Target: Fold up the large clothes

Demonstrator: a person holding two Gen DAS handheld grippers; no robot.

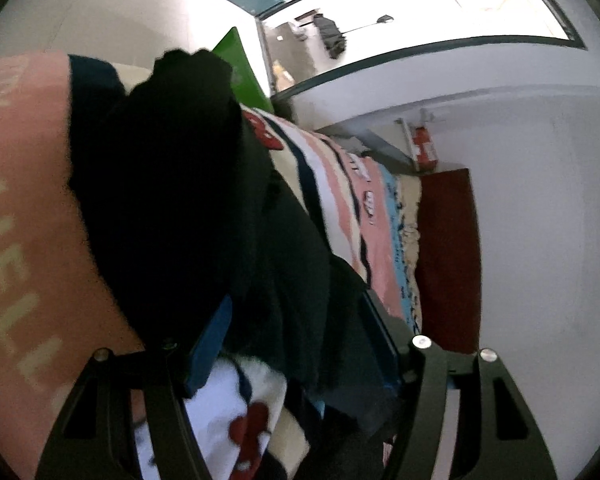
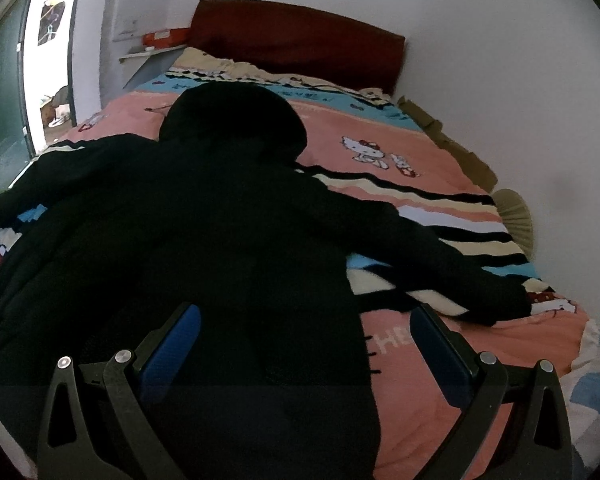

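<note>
Flat across the bed [image 2: 440, 360] lies a black hooded garment [image 2: 204, 240], back up, its long axis running from the near edge, where the hem sits under the right gripper, toward the dark red headboard [image 2: 296, 40], with the rounded hood [image 2: 236, 120] pointing that way. Its left sleeve [image 2: 60, 168] reaches toward the bed's left edge and bunches there; the right sleeve [image 2: 420, 256] stretches out toward the right edge, its cuff resting on the striped part of the pink cartoon-print cover [image 2: 380, 128]. The left gripper [image 1: 296, 320] is at that left edge, rolled over, with dark fabric draped between its blue pads [image 1: 208, 340]; its jaws stand fairly wide, and whether they pinch the cloth cannot be told. The right gripper [image 2: 306, 330] hovers low over the hem, jaws spread apart, gripping nothing. No containers hold anything here.
</note>
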